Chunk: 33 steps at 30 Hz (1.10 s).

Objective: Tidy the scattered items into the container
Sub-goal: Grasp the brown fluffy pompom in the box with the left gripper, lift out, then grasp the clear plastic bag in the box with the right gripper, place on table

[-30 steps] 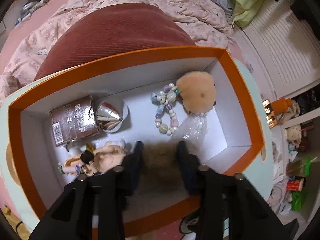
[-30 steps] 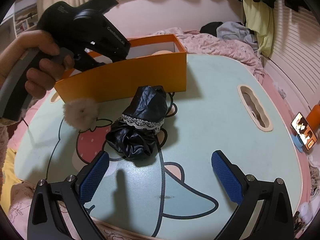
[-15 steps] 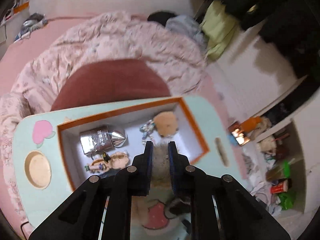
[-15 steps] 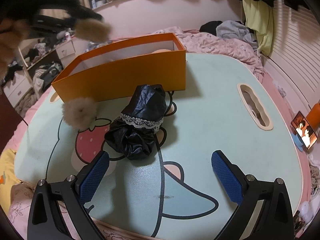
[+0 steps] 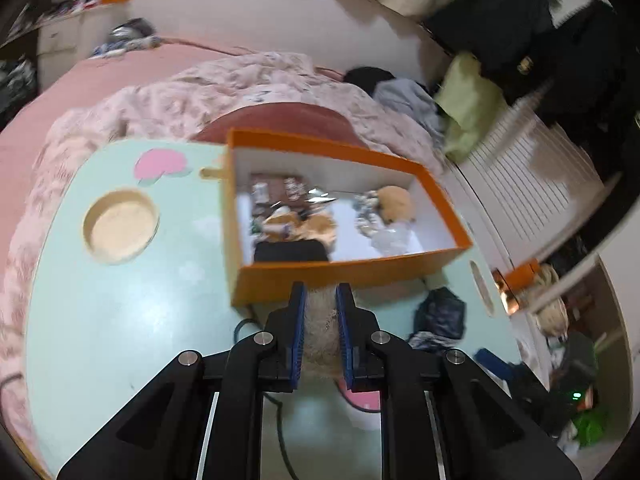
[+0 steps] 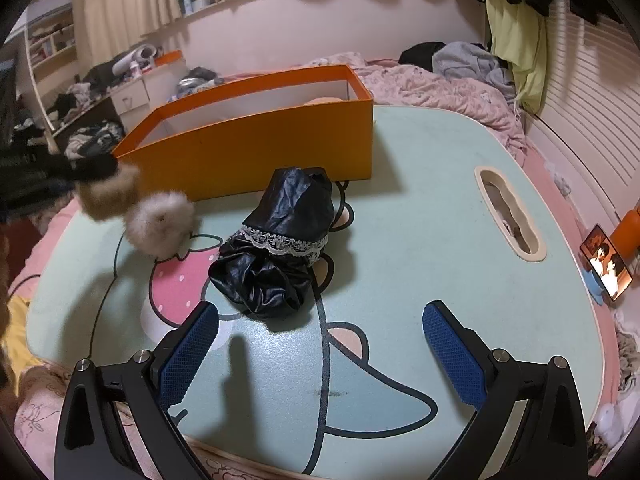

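Observation:
The orange box (image 5: pixel 344 272) stands on the mint table (image 5: pixel 120 320) and holds a tan plush ball (image 5: pixel 394 202), a bead bracelet (image 5: pixel 366 216) and other small items, all blurred. My left gripper (image 5: pixel 320 292) is shut on a brown fluffy pom-pom (image 5: pixel 320 328), just outside the box's near wall. In the right wrist view this gripper (image 6: pixel 94 170) carries the pom-pom (image 6: pixel 108 194) right beside a paler pom-pom (image 6: pixel 160 220) lying on the table. A black satin bundle with lace trim (image 6: pixel 280 248) lies in front of the box (image 6: pixel 256 140). My right gripper (image 6: pixel 320 344) hovers open near it, nothing between its pads.
The table (image 6: pixel 420 240) has a round recess (image 5: pixel 120 226) at one end and a handle slot (image 6: pixel 508 212) at the other. A pink quilt (image 5: pixel 240 80) and a red cushion (image 5: pixel 280 120) lie behind the box. A phone (image 6: pixel 606 266) stands past the table's right edge.
My left gripper closed on the brown pom-pom over the box, then drew back out of it and came down beside the pale pom-pom. The right gripper stayed still.

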Tool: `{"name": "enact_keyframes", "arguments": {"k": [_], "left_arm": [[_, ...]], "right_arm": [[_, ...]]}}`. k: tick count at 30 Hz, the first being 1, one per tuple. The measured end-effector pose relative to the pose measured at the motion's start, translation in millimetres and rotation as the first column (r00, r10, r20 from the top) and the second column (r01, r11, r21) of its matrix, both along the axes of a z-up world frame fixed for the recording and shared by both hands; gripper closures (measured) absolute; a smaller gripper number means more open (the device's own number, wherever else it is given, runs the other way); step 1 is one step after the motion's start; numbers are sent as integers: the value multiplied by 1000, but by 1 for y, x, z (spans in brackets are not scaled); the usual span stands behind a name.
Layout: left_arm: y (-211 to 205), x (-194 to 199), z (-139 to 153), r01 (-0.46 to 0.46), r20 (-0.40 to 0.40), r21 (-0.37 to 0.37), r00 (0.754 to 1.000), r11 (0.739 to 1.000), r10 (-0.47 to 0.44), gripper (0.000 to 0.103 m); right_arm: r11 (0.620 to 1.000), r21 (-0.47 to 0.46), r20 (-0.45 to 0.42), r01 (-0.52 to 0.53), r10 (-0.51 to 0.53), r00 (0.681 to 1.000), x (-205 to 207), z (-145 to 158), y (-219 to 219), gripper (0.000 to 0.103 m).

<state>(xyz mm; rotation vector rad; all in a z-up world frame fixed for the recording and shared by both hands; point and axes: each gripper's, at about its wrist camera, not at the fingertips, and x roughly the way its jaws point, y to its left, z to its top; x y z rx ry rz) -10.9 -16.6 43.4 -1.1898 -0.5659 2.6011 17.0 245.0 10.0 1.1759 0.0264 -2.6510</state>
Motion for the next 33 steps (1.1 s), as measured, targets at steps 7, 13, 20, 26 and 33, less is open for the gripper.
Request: {"name": "enact_keyframes", "arguments": {"k": [7,13,20,26,33], "left_arm": [[-14,12,-34,-92,6,88,996,992,91,79],[-17,24,-41,-82,-39,156,995,984,89,60],[-15,32,-37,-104,-84,108,990,989,113,52],[-23,37,-37,-118,-94,131,987,984,130,51],[-22,38,-37,-104,-102,139,988,985,118,51]], "right_arm": [[1000,3,-2,0,0,1000,0,0,0,0],[1000,2,-104,27,-27,994,8,17,5,0],[996,-32,-178,-89,82,981,-18,88,-19,3],[994,-47,138,-95,101,985,-125,117,-61,35],[969,239,329,-58,-24,944,-180,59,-91,63]]}}
